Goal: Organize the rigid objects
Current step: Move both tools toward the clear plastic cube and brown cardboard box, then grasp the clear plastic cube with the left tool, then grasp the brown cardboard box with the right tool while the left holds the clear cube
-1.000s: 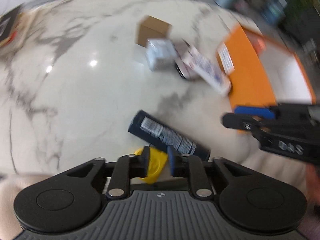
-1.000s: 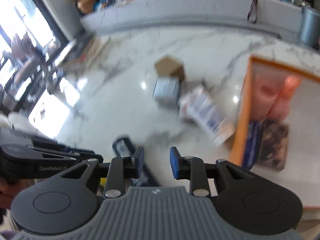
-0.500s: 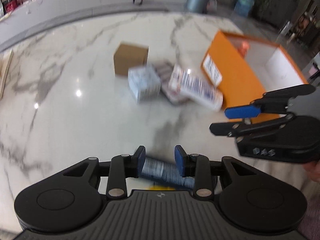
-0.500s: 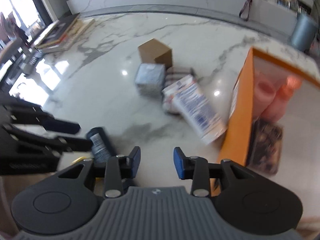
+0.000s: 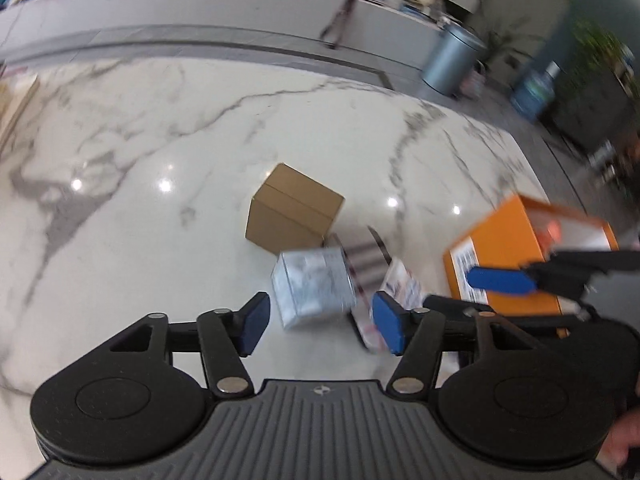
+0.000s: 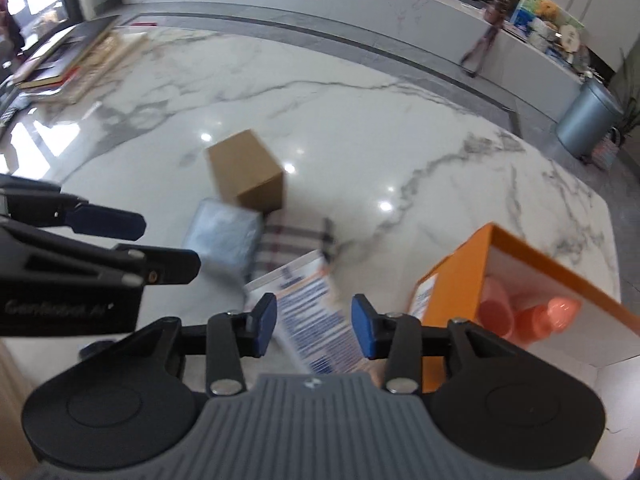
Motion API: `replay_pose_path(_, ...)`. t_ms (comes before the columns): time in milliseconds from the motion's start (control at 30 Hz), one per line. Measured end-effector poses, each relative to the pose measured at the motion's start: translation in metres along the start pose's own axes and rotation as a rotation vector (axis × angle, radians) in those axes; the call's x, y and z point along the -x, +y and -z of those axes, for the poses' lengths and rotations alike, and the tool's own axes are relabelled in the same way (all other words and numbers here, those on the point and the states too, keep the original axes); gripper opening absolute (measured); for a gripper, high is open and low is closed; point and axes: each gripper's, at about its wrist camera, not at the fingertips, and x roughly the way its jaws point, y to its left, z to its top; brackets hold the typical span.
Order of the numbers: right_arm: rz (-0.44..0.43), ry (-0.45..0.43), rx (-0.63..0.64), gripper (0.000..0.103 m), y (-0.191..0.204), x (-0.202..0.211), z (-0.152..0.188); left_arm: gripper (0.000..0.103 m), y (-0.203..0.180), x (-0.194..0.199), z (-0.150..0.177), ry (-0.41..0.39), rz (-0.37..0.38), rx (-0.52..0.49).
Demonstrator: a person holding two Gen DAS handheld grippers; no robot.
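While just opening, both grippers (image 5: pixel 320 326) (image 6: pixel 314 330) agape, empty.

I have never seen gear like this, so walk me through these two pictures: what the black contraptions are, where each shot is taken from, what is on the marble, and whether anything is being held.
No robot here: a person holds a hand-held gripper in each hand, and each carries a wide-angle camera looking out along its two fingers. One picture looks over the left gripper, the other over the right gripper; each also shows the other from the side.

On the white marble surface sit a brown cardboard box, a silvery grey box, a flat plaid item and a white carton with blue print. To the right stands an open orange box holding pinkish bottles.

Nothing is held. Both grippers' blue-padded fingers have just been opening; the grey box shows between the left pair and the carton between the right, untouched.
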Motion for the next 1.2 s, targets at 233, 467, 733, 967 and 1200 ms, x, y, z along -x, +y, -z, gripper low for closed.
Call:
replay_pose_path(233,0.022,-0.019,-0.033,0.043,-0.019,-0.005,-0.012,0.075,0.000,-0.028,-0.013,0.019,-0.037,0.054)
replay_pose_path(467,0.042,-0.024,-0.028,0.043,-0.026,-0.013,-0.017,0.069,-0.002,-0.049,-0.010,0.124,-0.062,0.034)
replay_pose_path(733,-0.046,-0.072,-0.036,0.045,-0.027,-0.012,-0.036,0.057,0.016,-0.036,-0.007,0.092,-0.079,0.059)
replay_pose_path(967,-0.153,-0.097,0.019,0.048,0.004,-0.030,-0.063,0.057,0.058,-0.011,-0.012,0.045,-0.142,0.141)
replay_pose_path(1200,-0.188,-0.050,0.126,0.065,0.027,-0.054,-0.080,0.057,0.078,-0.001,-0.009,0.034,-0.161,0.180)
